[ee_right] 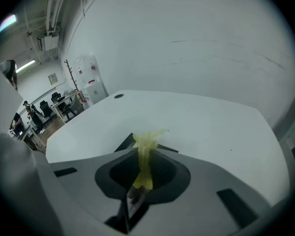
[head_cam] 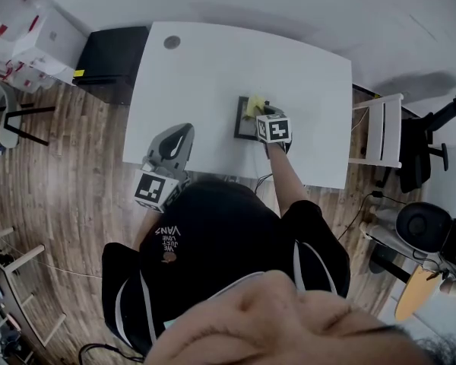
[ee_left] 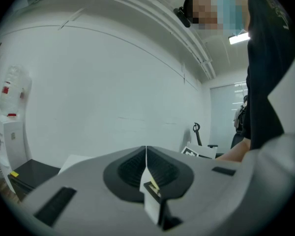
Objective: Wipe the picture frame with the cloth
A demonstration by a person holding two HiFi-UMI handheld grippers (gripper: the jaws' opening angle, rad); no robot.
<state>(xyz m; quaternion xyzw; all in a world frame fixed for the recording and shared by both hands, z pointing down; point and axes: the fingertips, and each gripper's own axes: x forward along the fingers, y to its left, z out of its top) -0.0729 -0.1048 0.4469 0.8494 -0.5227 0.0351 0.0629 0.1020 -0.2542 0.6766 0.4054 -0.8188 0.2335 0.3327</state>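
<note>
- Person's black shirt (head_cam: 213, 242) fills the lower middle of the head view.
- Left tool (ee_left: 146, 150), lower left by the white worktop (head_cam: 205, 67), has its jaws pressed together, nothing in them.
- Right tool (ee_right: 143, 149) is pinching the yellow cloth (ee_right: 147, 140) over the dark picture frame (head_cam: 242, 122), mid-worktop.

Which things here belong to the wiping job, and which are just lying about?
In the job: right gripper, shut on the yellow cloth; picture frame.
Lying about: left gripper, shut and empty; black cabinet; white chair.
</note>
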